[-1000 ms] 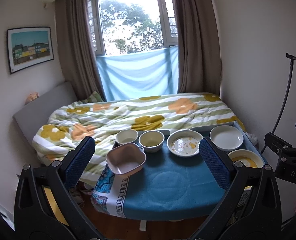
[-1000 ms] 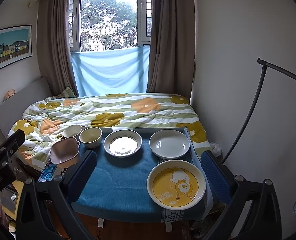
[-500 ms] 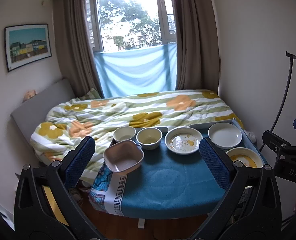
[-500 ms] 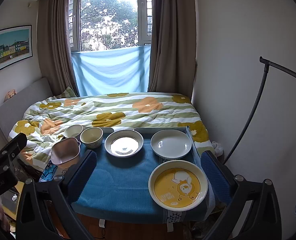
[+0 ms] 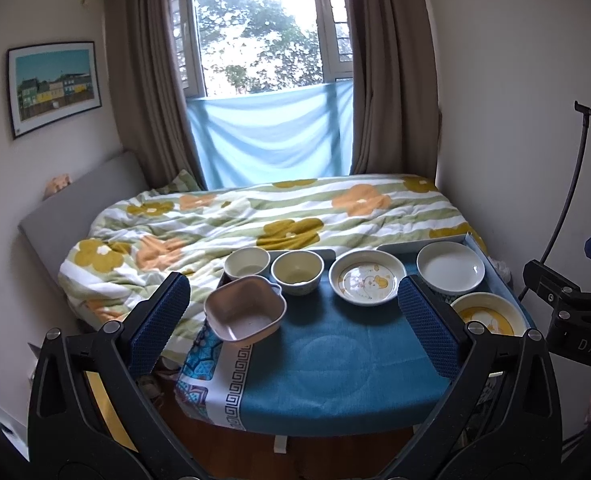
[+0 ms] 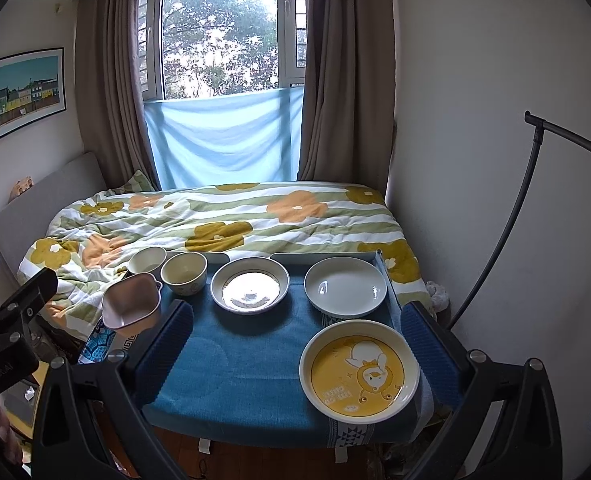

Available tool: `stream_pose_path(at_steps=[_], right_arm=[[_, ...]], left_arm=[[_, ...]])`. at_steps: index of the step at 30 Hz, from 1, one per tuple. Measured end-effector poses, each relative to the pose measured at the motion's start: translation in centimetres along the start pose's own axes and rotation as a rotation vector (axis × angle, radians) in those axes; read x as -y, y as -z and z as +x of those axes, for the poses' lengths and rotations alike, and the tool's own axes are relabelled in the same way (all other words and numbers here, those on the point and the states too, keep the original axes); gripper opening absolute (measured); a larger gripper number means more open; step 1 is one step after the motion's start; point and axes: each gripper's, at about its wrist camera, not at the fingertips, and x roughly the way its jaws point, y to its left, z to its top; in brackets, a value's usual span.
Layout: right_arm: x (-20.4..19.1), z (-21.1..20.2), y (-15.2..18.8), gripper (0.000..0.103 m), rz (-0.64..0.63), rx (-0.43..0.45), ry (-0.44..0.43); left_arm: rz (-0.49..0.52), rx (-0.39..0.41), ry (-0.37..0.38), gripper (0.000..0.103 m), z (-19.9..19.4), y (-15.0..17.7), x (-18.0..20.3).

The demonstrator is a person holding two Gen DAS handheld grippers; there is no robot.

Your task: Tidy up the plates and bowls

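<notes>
Both grippers hung back from the table, jaws spread wide, nothing between the pads. Left gripper [image 5: 295,316] sat low center in the left wrist view, blue pads [image 5: 159,316] framing the cloth. Right gripper [image 6: 295,344] same in the right wrist view, low center, released.

Table w/ blue cloth [image 5: 335,360] filled the lower middle of both views, bed w/ flowered quilt [image 5: 275,220] behind it in mid frame.

Dishes, left wrist view:
- pink square bowl [image 5: 245,314] at lower left of center, on the table's left corner, tilted, partly over the cloth edge.
- white bowl [image 5: 247,264] just above it, touching or nearly touching the cream bowl [image 5: 297,272] to its right; can't tell which.
- duck-print plate [image 5: 367,278] right of the cream bowl, mid frame.
- plain white plate [image 5: 451,268] further right, apart from the duck-print plate.
- yellow plate [image 5: 487,316] at right, below the white plate, partly hidden by the right pad.

Right wrist view: yellow plate [image 6: 359,372] big at lower right, near the table's front edge, just below the plain white plate [image 6: 345,286]. Duck-print plate [image 6: 249,286] center, glare on it. Pink square bowl [image 6: 131,300] at mid left.

Window w/ curtains [image 5: 267,40] top center, framed picture [image 5: 53,86] upper left.
</notes>
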Motion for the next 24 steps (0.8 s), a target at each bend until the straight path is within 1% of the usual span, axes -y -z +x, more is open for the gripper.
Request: stream_pose_path(at_steps=[15, 24], right_arm=[[0.1, 0.1, -0.1, 0.103, 0.002, -0.001, 0.009], [-0.3, 1.0, 0.1, 0.103, 0.001, -0.009, 0.009]], left_arm=[[0.000, -0.009, 0.004, 0.103, 0.3, 0.0, -0.2], [0.006, -0.019, 0.019, 0.103, 1.2, 0.0, -0.4]])
